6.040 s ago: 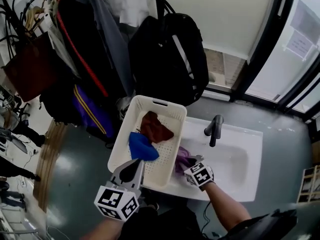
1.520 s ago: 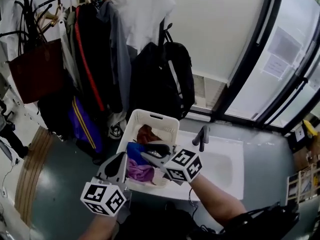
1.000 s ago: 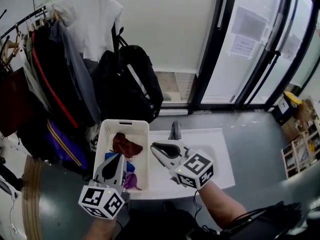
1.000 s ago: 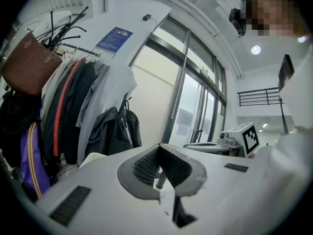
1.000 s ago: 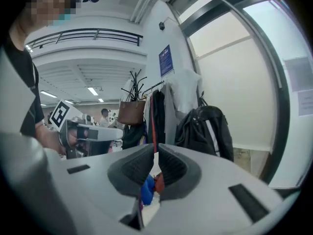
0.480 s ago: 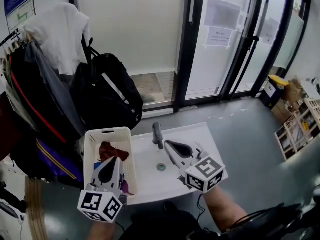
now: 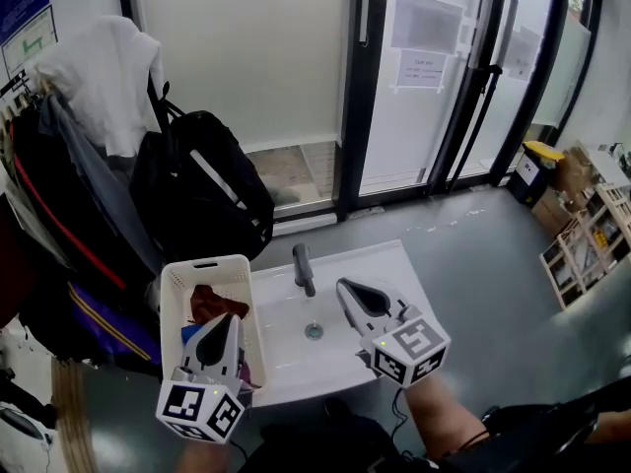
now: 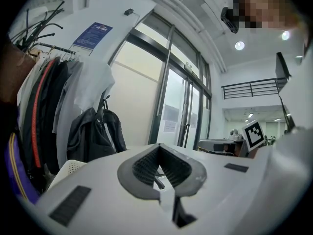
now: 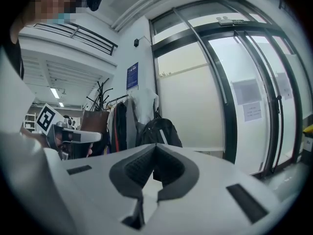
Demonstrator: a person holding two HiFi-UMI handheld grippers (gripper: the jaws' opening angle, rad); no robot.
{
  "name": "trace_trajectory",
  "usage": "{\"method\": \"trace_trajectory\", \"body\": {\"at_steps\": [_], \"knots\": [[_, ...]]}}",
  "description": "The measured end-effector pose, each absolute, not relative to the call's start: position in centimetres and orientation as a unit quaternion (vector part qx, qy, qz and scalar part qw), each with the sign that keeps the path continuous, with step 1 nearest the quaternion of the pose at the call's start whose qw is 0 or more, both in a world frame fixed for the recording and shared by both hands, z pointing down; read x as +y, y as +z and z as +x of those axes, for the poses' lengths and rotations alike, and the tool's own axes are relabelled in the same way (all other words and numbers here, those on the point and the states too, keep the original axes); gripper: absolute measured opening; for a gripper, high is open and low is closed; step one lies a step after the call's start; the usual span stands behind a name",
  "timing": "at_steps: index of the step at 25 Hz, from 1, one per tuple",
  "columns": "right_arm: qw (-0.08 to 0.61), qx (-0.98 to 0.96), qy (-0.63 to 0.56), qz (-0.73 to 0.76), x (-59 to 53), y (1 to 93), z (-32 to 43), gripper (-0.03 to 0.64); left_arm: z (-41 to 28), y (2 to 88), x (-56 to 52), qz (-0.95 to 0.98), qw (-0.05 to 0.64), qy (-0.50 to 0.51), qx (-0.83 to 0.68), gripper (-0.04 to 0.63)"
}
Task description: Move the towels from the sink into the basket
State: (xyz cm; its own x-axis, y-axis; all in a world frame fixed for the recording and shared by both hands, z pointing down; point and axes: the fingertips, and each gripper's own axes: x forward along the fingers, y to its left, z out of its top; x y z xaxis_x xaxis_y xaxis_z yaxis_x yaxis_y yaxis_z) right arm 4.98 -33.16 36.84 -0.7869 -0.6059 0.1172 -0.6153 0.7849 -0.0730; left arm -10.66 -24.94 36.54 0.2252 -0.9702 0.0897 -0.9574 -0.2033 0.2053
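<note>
The left hand-held gripper (image 7: pixel 222 325) is hovering over the basket (image 7: pixel 205 263), which is standing just at the left of the sink (image 7: pixel 380 264), and its jaws are pressing together with nothing between them. The right hand-held gripper (image 7: pixel 350 292) is hanging above the right part of the sink, also with its jaws together and empty. The towels (image 7: pixel 210 304) are lying inside the basket, a red one on top and some blue beside it. The bowl of the sink is showing only the drain (image 7: pixel 314 331) and the faucet (image 7: pixel 304 269), so in my judgement the moving is finishing. To do this step well, the person is needing to look once more into the sink for any cloth, mostly behind the faucet, and to be keeping both grippers high so they are not knocking the basket off the edge of the sink.
</note>
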Motion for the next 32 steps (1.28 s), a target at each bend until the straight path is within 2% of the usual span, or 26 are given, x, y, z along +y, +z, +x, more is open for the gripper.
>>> {"method": "trace_trajectory", "body": {"at_steps": [32], "knots": [[0.043, -0.942, 0.05, 0.328, -33.87, 36.95, 4.2, 0.006, -10.44, 35.74, -24.92, 0.773, 0.097, -0.034, -0.626, 0.003]]}}
